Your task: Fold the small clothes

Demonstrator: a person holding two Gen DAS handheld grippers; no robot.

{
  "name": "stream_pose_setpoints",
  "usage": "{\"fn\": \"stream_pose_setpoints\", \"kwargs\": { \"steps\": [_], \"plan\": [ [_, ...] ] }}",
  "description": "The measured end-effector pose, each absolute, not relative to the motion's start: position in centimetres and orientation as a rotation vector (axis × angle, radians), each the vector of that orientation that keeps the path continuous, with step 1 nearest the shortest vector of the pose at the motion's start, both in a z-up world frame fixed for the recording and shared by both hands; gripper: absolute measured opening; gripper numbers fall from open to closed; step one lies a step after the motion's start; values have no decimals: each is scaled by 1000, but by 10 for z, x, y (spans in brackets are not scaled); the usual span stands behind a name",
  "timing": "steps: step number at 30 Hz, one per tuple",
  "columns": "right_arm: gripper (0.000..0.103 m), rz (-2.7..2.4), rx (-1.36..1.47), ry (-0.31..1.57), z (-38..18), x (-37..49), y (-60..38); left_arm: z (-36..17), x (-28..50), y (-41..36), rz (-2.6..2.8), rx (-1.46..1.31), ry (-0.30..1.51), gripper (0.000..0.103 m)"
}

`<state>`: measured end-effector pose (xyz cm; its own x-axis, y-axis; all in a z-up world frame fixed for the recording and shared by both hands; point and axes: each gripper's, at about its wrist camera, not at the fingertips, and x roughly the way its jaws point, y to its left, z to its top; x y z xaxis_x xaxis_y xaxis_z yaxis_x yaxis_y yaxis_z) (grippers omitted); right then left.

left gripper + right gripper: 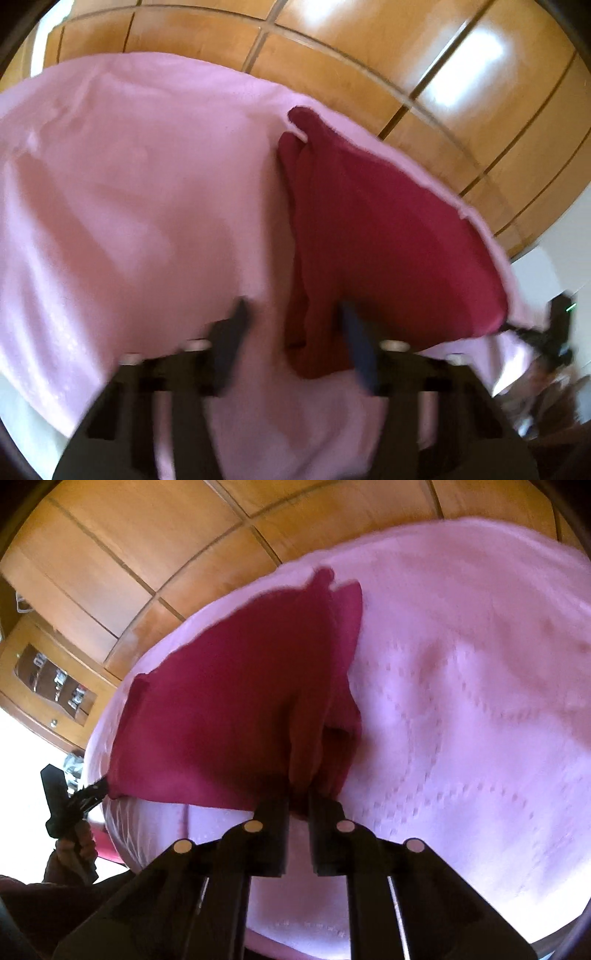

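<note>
A dark red garment [388,240] [229,709] lies on a pink bedspread [129,203] [461,701], reaching its far edge. In the right wrist view my right gripper [298,801] is shut on a bunched fold at the garment's near right end. The garment's near edge runs left to its other corner, where my left gripper [98,792] has its tips. In the blurred left wrist view my left gripper [293,304] has its fingers apart astride the garment's folded edge, with pink showing beside one finger. My right gripper [517,326] shows at the garment's right corner.
Wooden cupboard doors [369,55] [129,554] stand just beyond the bed's far edge. A glass-fronted cabinet [55,686] is at the left. A person's hand [74,849] holds the left gripper below the bed's left edge. The bedspread stretches wide beside the garment.
</note>
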<state>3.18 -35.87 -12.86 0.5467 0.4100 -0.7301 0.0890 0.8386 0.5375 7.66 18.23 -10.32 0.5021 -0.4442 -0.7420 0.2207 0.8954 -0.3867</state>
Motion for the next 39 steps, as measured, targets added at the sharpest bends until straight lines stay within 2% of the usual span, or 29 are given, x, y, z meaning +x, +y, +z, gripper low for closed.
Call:
{"fn": "stream_pose_setpoints", "kwargs": {
  "steps": [1,3,5,8,9,11,13,19,22,23,24,25,26,29,32,34,36,39],
  "plan": [
    [7,205,550,963,-118,29,-361,-102,77,182,-417,-240,964,27],
    [7,224,517,912,-98,21,-367,-101,76,178,-431,-174,958,20],
    [6,208,471,936,-99,17,-371,-102,74,169,-431,-71,950,19],
    [8,137,422,1106,-149,24,-372,-106,76,166,-447,-11,952,19],
    [8,135,428,1088,-150,22,-371,-105,78,170,-447,-12,955,19],
    [16,133,466,1058,-142,19,-375,-102,75,178,-441,-11,953,19],
    [33,103,434,1055,-135,14,-378,-101,72,186,-442,-36,953,19],
    [34,1,333,1009,-105,14,-378,-84,64,212,-388,-173,931,19],
    [61,28,322,934,-91,26,-358,-66,60,218,-401,-247,867,19],
    [65,42,314,907,-86,33,-347,-62,59,216,-408,-259,850,21],
    [67,65,295,883,-80,44,-331,-58,59,211,-424,-269,835,26],
    [75,84,279,870,-78,53,-320,-57,58,206,-433,-270,828,37],
    [82,94,254,854,-76,66,-304,-57,58,201,-435,-264,817,40],
    [84,87,191,845,-83,93,-277,-67,58,178,-455,-189,853,40],
    [85,22,126,907,-116,118,-268,-103,63,168,-345,-36,972,40],
    [88,24,134,936,-141,126,-274,-111,61,186,-369,-135,970,40],
    [88,36,134,847,-148,116,-274,-107,62,197,-367,-199,983,40],
    [89,19,104,823,-149,111,-268,-96,66,201,-361,-236,961,40]
  ]
}}
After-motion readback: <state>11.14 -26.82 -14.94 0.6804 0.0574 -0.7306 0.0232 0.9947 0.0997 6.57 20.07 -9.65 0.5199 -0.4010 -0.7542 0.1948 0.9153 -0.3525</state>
